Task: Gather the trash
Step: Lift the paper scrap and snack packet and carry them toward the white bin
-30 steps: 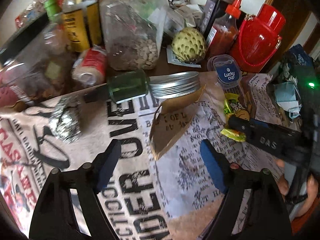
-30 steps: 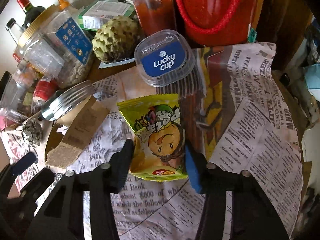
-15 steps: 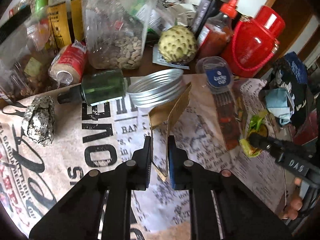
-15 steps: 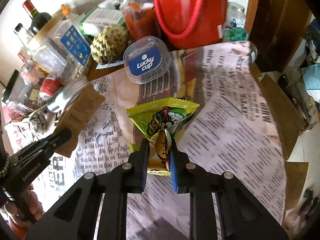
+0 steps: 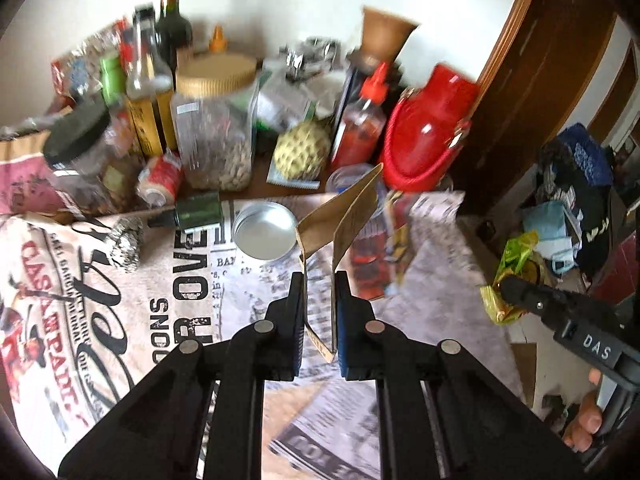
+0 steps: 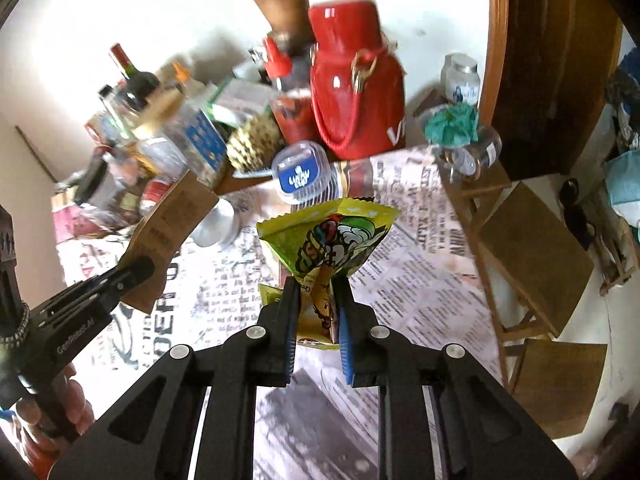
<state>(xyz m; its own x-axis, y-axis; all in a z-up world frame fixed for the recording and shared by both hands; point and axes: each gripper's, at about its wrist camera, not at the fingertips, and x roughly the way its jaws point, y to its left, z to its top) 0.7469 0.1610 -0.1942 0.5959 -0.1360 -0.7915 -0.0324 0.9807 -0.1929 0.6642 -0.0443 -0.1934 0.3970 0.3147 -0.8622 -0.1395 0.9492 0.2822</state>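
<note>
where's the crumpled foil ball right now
In the left wrist view the foil ball lies on the printed tablecloth at the left, just left of the green bottle and the round metal lid.

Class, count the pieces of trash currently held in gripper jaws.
2: a folded brown cardboard piece in the left gripper, and a yellow-green snack wrapper in the right gripper. Other trash may lie hidden among the clutter.

The right gripper (image 5: 576, 320) had "DAS" on its body. The newspaper tablecloth (image 5: 192, 280) showed big "OVE" lettering, and the left gripper (image 6: 80, 320) read "GenRobot.AI".
</note>
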